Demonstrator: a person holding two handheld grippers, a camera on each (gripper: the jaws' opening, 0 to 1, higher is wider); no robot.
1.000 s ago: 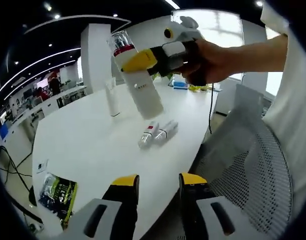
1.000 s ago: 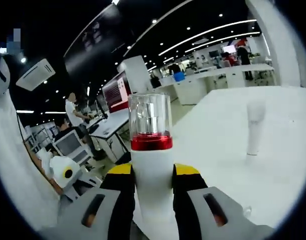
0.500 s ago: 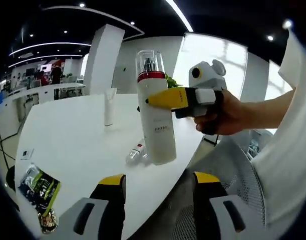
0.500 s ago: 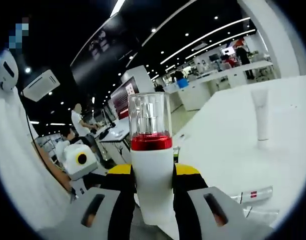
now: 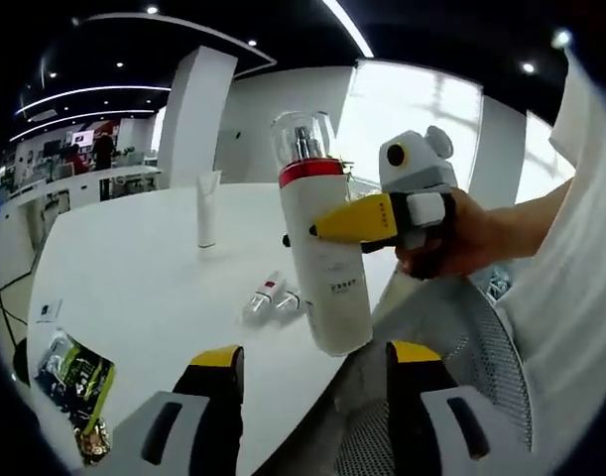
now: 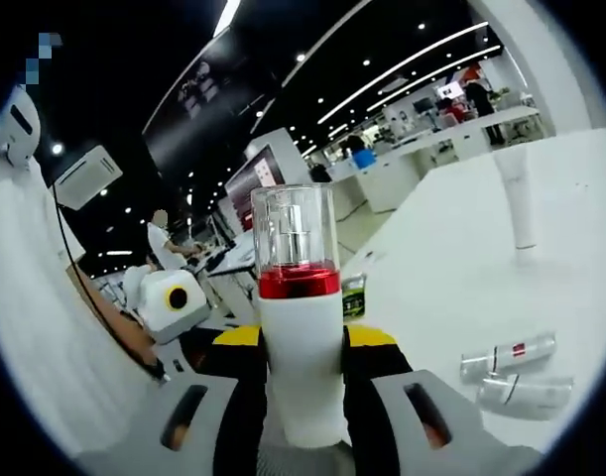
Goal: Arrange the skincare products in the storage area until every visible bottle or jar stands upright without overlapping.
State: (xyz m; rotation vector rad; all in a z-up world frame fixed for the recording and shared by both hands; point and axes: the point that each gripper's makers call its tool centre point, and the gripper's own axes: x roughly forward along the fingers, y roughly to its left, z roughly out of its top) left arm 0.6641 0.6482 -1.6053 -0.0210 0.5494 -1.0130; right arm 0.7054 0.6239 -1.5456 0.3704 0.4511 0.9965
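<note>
Your right gripper is clamped on a tall white pump bottle with a red collar and a clear domed cap, its yellow-tipped jaws pressing the bottle's body from both sides. In the left gripper view that same bottle hangs in the air above the near edge of the round white bench, leaning slightly with its cap toward the top left, and your hand wraps the right gripper behind it.

Your left gripper holds nothing; its two yellow-tipped jaws stand wide apart over the bench edge, below the lifted bottle.

Two small silver tubes with red bands lie on their sides on the bench, side by side and close to touching, just behind the held bottle in the left gripper view. In the right gripper view the same pair lies flat at the lower right. Farther back a slim white tube stands on its cap, well apart from the lying pair; you see it too in the right gripper view.

A green and black foil packet lies near the bench's left edge. A grey mesh chair back sits just beside the bench on the right, under your arm.
</note>
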